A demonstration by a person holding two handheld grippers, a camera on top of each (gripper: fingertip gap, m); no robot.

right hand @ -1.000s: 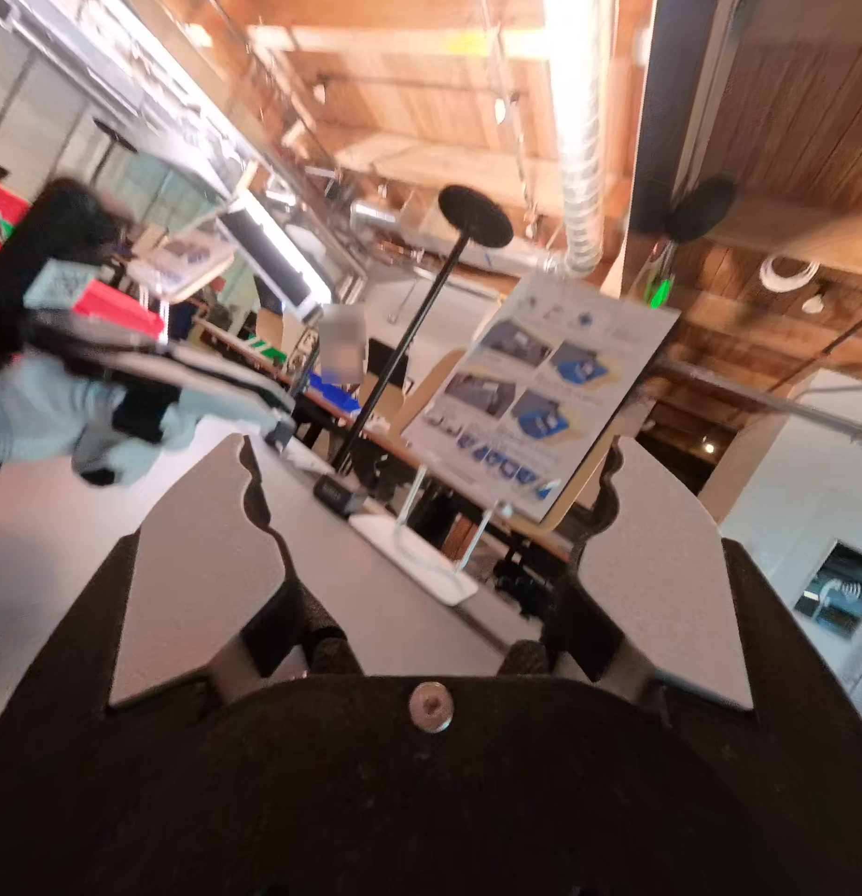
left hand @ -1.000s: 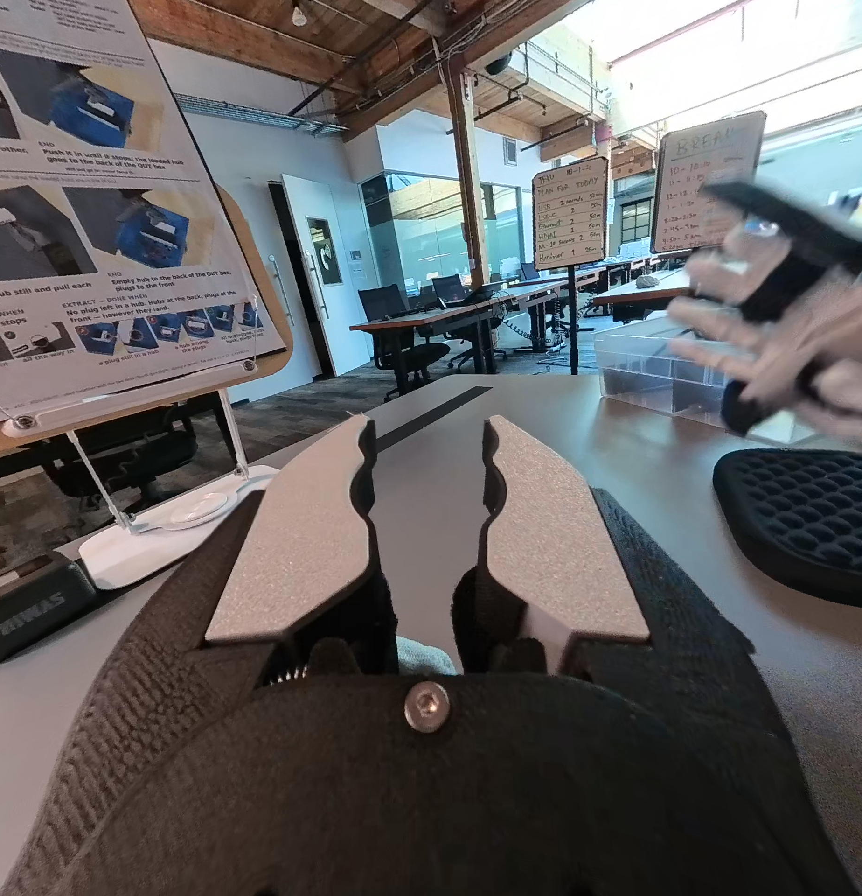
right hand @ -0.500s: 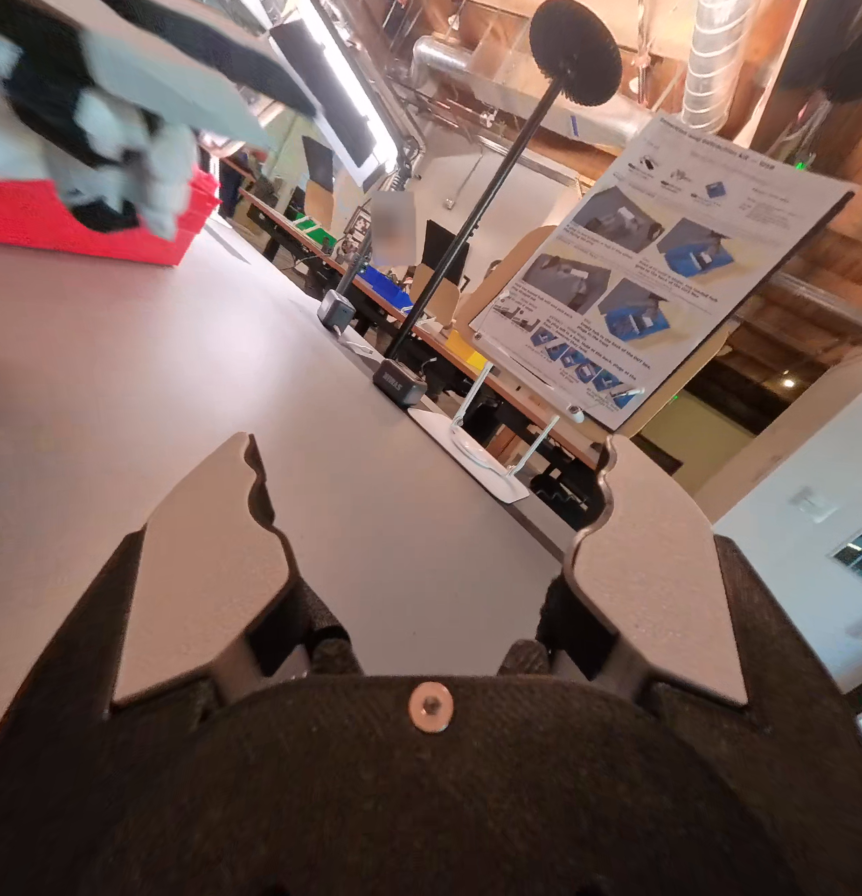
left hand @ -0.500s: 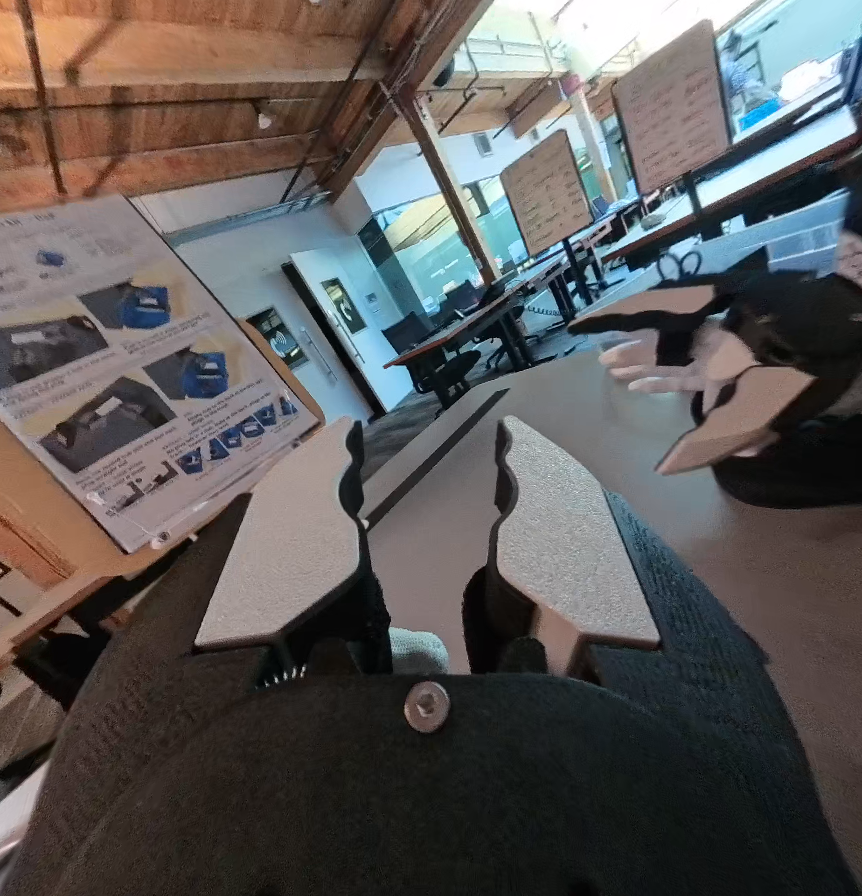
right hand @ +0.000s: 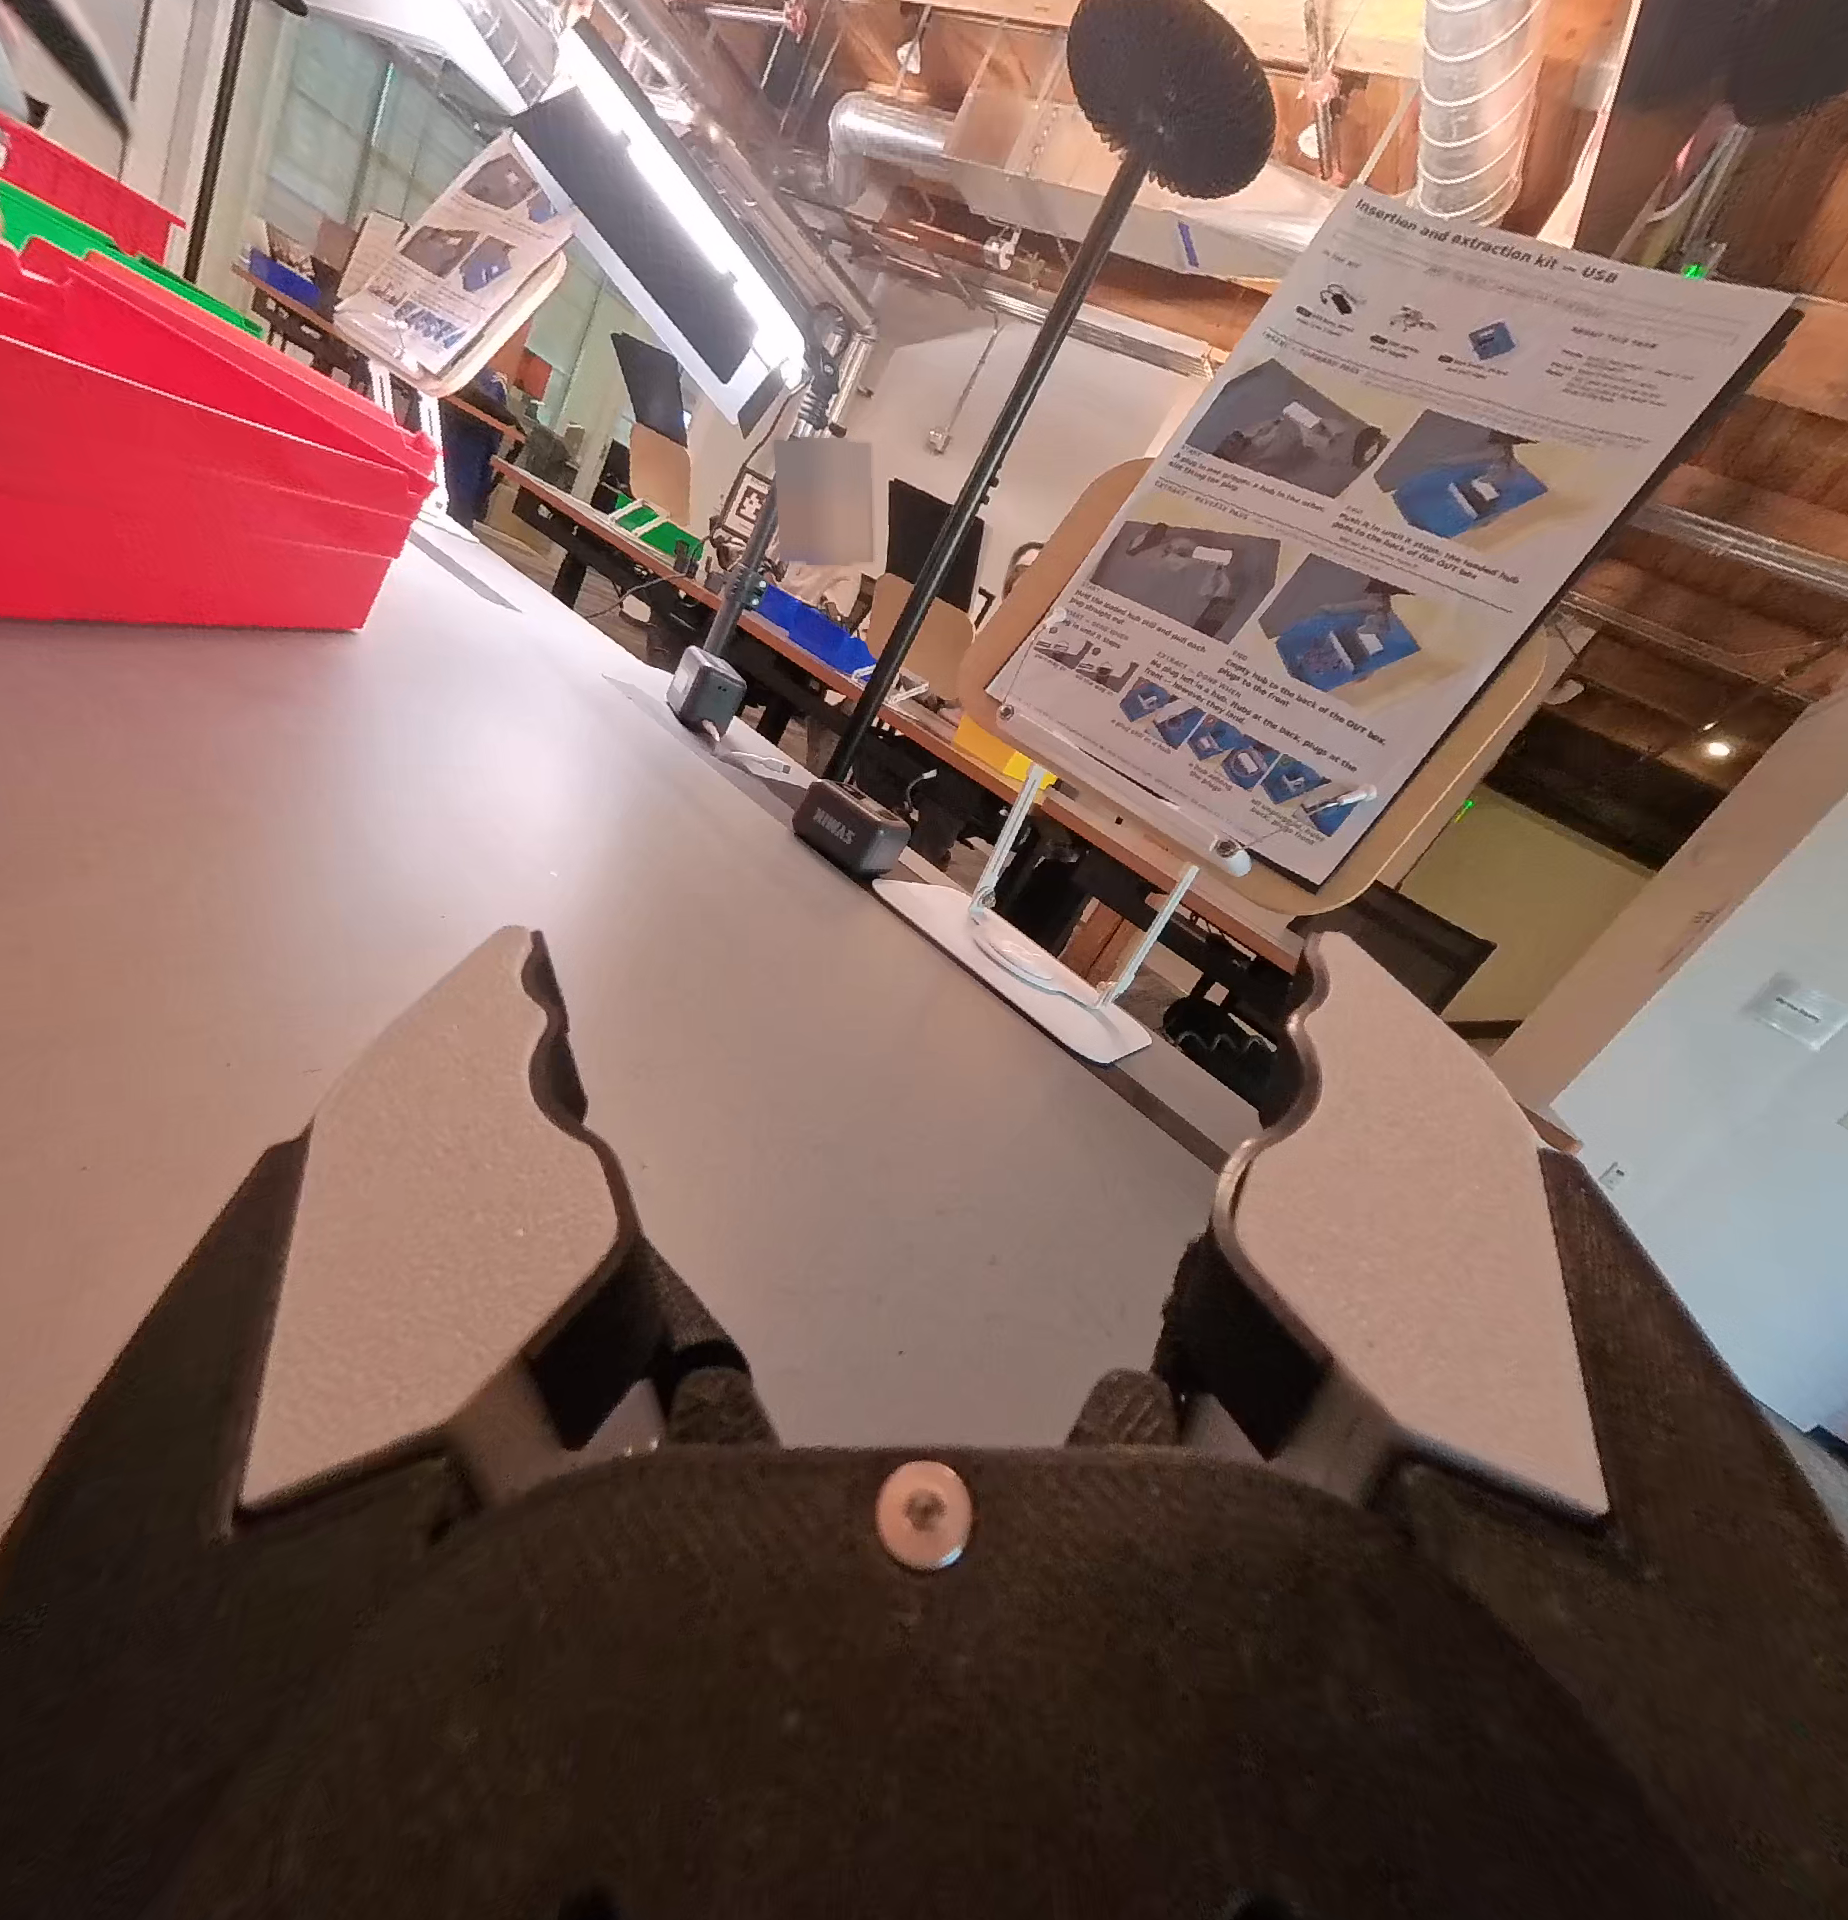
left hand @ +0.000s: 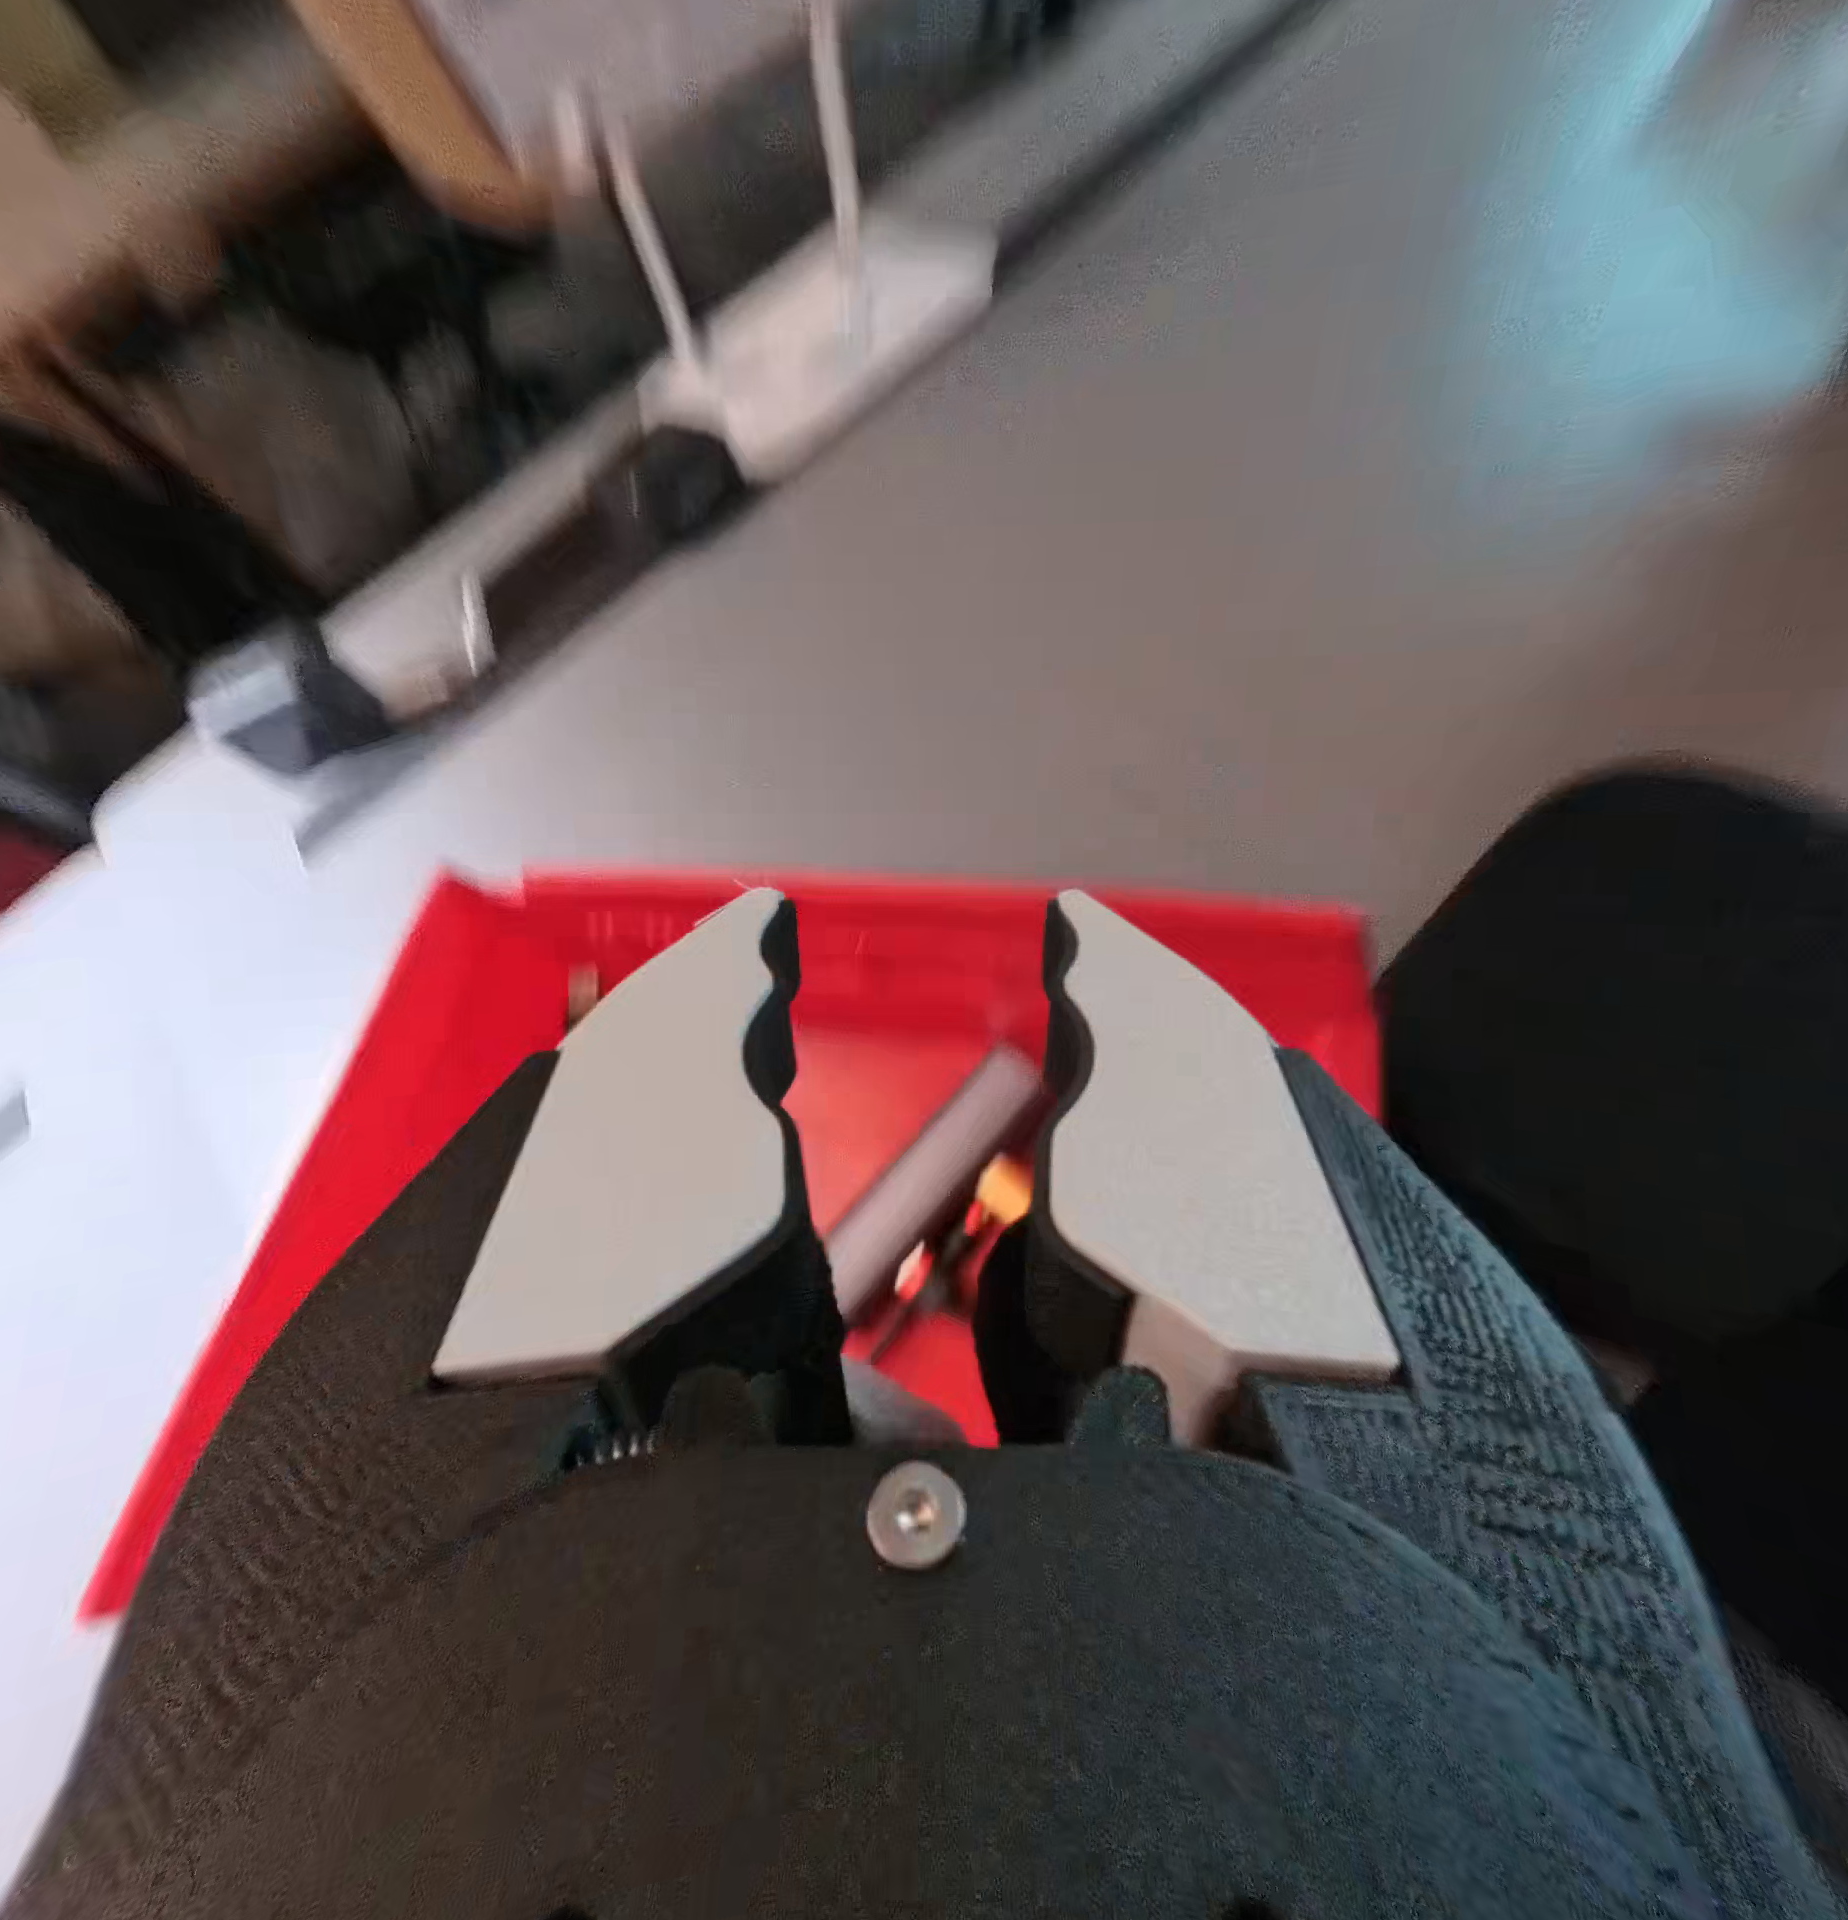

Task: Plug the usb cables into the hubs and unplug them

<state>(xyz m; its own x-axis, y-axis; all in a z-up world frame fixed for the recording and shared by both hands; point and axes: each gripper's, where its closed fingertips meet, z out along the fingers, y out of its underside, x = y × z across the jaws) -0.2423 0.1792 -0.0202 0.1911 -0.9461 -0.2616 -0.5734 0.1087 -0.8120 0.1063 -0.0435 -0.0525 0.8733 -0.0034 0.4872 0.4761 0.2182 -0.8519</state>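
I read this as the very start of the fetch step: nothing is gripped yet, and I am going for a part to plug in. My left gripper (left hand: pixel 920 925) points steeply down over the red bin (left hand: pixel 463 1039) at the centre of the left wrist view, its fingers (left hand: pixel 650 1132) apart with nothing between them. Through the gap, low in the middle of the frame, I see a grey bar-shaped piece (left hand: pixel 930 1174) lying slantwise on the bin floor, probably a hub, with something small and orange (left hand: pixel 1003 1184) just beside it; the blur stops me saying more. The next move, as I judge it, calls for lowering the left gripper, turning it across that grey piece, and closing on its sides. My right gripper (right hand: pixel 920 956) sits low and nearly level over the grey table (right hand: pixel 276 831), fingers wide apart and empty, aimed at an instruction sheet on a stand (right hand: pixel 1398 520) at the upper right of its frame. Stacked red bins (right hand: pixel 172 468) stand at the left edge there. No cable shows clearly in either view.
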